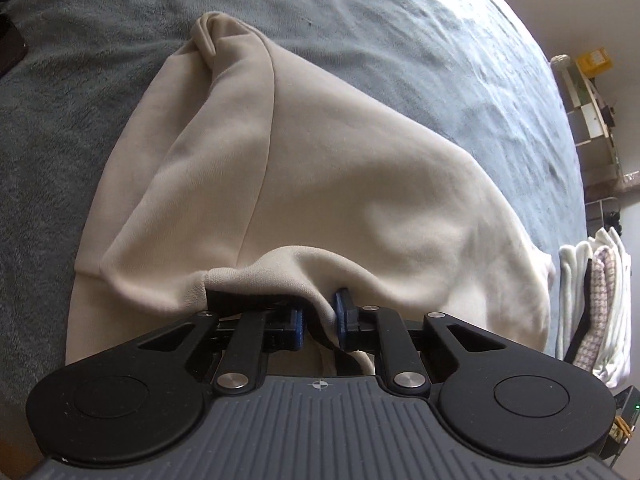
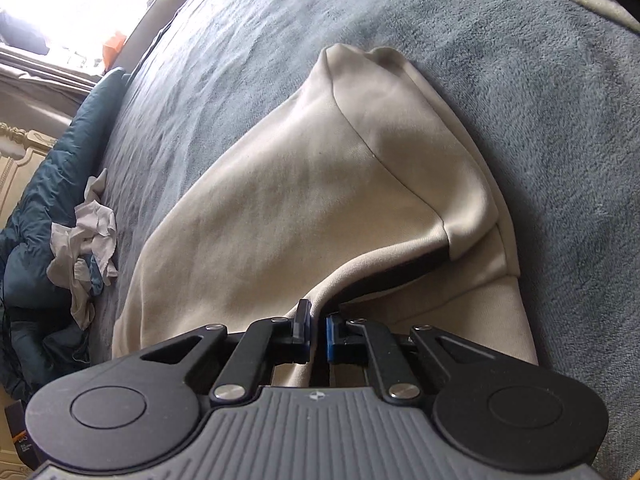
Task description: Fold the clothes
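Cream garment (image 1: 320, 168) spread on a bed (image 1: 420, 40) covered by a grey-blue plush blanket (image 2: 520, 80), seen from both wrist cameras. Left gripper (image 1: 321, 312): jaws nearly closed, pinching a bunched fold of the garment's near edge between the blue pads (image 1: 341, 312); the cloth drapes over the left finger and hides its tip. Right gripper (image 2: 317, 328): jaws almost fully closed on a raised ridge of the same garment, with the fabric pulled up between the pads (image 2: 329, 338). In the left view, the garment narrows toward a folded tip (image 1: 208, 30) pointing to the far side of the bed, with a curved seam (image 1: 268, 120) running along it. In the right view, a ribbed hem (image 2: 472, 236) lies to the right of the jaws, with a dark gap (image 2: 400, 272) beneath the lifted layer. Surroundings: a stack of folded white and patterned textiles (image 1: 596, 300) just past the garment at the bed's right edge in the left view; shelving (image 1: 592, 112) beyond it by the wall; a crumpled white cloth (image 2: 88, 236) on a dark teal quilt (image 2: 52, 184) along the bed's left edge in the right view, well apart from the garment; a bright window (image 2: 80, 0) at the upper left. No other object lies on the garment.
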{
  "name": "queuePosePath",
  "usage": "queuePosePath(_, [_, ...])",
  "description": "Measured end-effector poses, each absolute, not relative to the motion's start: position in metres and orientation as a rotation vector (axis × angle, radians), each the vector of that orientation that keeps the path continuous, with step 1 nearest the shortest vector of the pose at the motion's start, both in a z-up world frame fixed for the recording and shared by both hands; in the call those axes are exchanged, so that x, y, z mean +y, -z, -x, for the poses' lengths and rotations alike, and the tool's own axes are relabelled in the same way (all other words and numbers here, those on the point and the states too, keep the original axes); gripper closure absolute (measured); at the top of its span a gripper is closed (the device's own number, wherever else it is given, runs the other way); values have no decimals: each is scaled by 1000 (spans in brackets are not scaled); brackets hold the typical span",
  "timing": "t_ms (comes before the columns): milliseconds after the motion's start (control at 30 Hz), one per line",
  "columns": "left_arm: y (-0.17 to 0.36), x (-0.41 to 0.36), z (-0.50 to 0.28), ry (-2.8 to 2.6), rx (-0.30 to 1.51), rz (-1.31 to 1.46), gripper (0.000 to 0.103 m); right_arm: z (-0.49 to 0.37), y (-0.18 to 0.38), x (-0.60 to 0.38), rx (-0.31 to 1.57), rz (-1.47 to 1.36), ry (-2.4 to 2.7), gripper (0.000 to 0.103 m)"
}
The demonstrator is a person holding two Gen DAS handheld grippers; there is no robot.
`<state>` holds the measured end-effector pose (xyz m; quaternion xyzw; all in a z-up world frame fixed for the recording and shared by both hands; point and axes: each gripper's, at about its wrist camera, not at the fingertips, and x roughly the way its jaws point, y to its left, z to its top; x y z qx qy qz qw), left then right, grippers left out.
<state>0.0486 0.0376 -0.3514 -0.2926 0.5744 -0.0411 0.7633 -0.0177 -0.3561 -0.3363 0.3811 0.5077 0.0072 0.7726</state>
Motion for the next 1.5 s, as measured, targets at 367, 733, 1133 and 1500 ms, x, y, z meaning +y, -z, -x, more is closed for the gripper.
queuePosePath(367, [351, 46, -54, 97, 1219, 617, 90, 9, 338, -357, 1082, -823, -34, 95])
queuePosePath(733, [355, 53, -37, 111, 1241, 593, 82, 15, 344, -357, 1079, -775, -46, 95])
queuePosePath(1133, [320, 53, -13, 190, 1295, 353, 60, 66, 290, -349, 1095, -548, 15, 62])
queuePosePath(1500, [307, -33, 8, 504, 1147, 59, 60, 84, 285, -254, 1072, -58, -305, 80])
